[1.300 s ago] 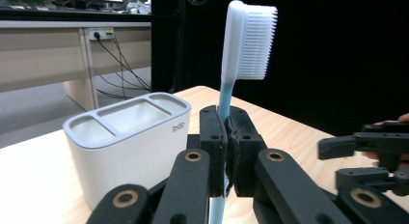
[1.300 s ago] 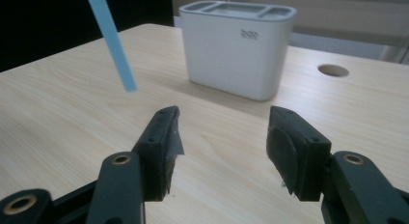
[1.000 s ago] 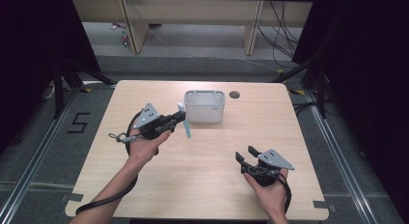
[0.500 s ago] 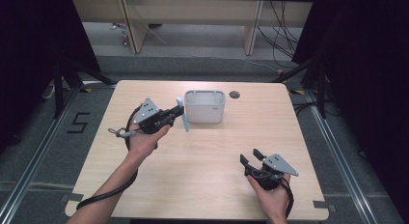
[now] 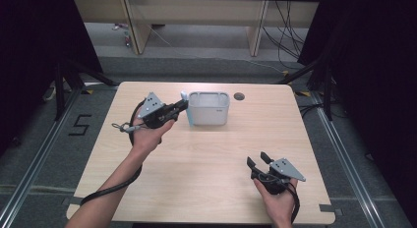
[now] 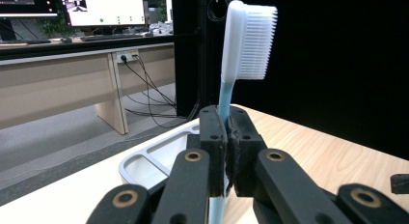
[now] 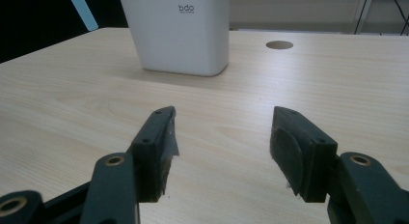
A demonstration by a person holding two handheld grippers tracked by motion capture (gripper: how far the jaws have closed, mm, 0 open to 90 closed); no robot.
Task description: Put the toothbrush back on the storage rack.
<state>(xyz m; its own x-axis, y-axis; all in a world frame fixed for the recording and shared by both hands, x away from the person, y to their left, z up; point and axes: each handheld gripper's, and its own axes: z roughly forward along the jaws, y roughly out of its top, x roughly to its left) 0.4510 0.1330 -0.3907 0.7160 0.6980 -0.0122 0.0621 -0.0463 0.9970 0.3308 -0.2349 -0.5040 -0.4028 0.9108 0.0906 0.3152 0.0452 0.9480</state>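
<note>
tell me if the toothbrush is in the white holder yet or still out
Out. The left gripper clamps the toothbrush by its handle, upright, bristle head up, beside the white holder, not inside it.

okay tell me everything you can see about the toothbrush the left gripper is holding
The toothbrush has a pale blue handle and a white head packed with fine white bristles; it looks like plastic. The left gripper is shut on the handle below the head, so the brush stands upright with the head above the jaws. In the high view it is held in the air beside the left wall of the white divided container; whether they touch is unclear.
</note>
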